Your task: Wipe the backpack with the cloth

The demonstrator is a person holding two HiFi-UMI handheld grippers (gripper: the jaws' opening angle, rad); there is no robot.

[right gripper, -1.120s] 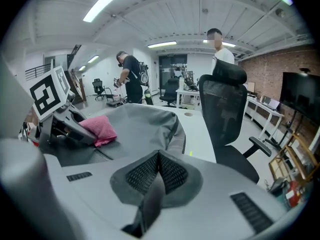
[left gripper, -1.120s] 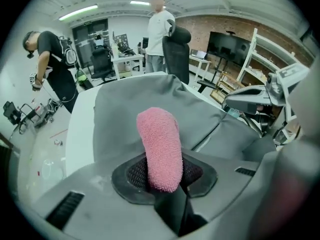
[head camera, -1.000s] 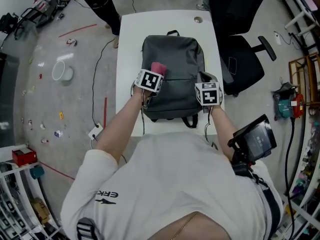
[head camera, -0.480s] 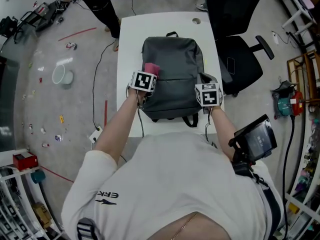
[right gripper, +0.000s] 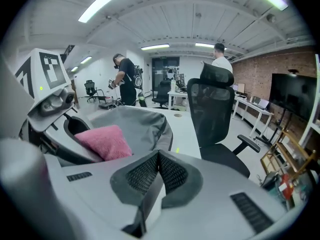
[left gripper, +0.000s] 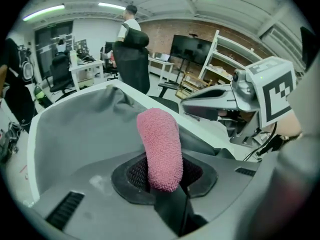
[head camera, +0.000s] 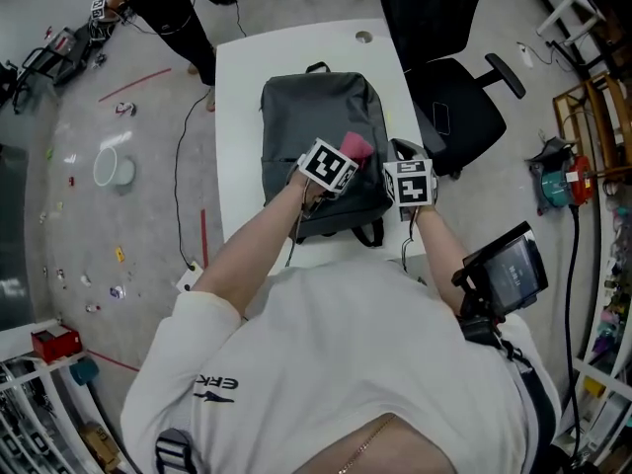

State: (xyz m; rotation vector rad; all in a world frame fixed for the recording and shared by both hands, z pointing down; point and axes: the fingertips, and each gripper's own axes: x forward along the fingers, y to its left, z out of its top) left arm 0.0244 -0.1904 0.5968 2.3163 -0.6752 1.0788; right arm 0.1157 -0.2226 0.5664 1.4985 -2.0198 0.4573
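A dark grey backpack [head camera: 316, 136] lies flat on the white table [head camera: 237, 87]. My left gripper [head camera: 346, 156] is shut on a pink cloth [head camera: 356, 146], which rests on the backpack's right part. In the left gripper view the cloth [left gripper: 160, 144] sticks up from the shut jaws [left gripper: 162, 171] over the backpack [left gripper: 80, 124]. My right gripper [head camera: 406, 156] is at the backpack's right edge, close beside the left one. Its jaws [right gripper: 159, 160] are shut with nothing seen between them. The cloth [right gripper: 105, 141] and backpack [right gripper: 137, 121] show to its left.
A black office chair [head camera: 439, 57] stands right of the table. A black screen device [head camera: 509, 270] is by my right side. On the floor at the left are a white bowl [head camera: 111, 169], cables and small litter. A person [head camera: 163, 3] stands beyond the table's far left corner.
My left gripper has carried the pink cloth across the backpack from its left side to its right part, ending close to the right gripper. The right gripper has stayed in place.
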